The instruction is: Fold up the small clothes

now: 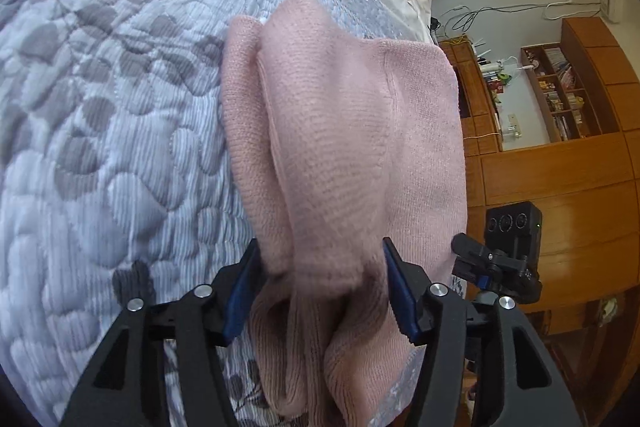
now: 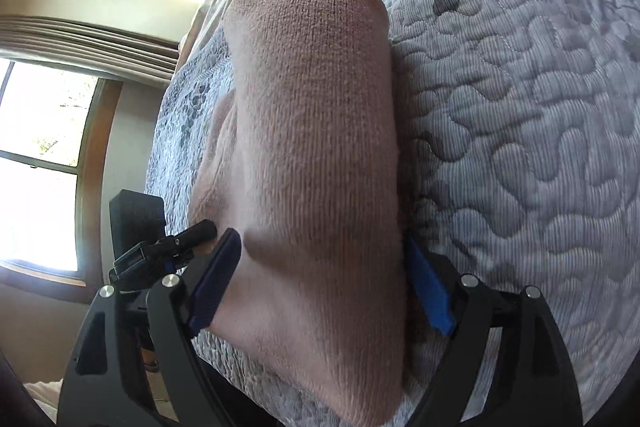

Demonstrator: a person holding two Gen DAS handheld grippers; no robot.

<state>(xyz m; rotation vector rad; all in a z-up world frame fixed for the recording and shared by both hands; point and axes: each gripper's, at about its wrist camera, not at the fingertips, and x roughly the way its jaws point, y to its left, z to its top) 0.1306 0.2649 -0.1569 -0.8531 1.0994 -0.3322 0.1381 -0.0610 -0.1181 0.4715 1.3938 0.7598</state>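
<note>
1. A bed (image 1: 100,107), covered by a pale quilt with grey leaf print, fills most of both views.
2. A pink knitted garment (image 1: 340,131) lies near the bed's edge, bunched and partly lifted.
3. The left gripper (image 1: 320,287) has its fingers pinching gathered pink knit.
4. The right gripper (image 2: 320,283) has its fingers pinching the same garment.

Pink knitted garment (image 1: 344,131): soft, matt wool-like cloth, finely ribbed, slightly fuzzy. Quilted bedspread (image 1: 100,107): matt stitched fabric, puffed and corded, printed with grey leaves. Left gripper (image 1: 320,291) and right gripper (image 2: 320,279): matt black plastic arms, bright metal screw heads, blue textured pads. Wooden cabinet (image 1: 560,187): glossy, smooth varnished finish.
</note>
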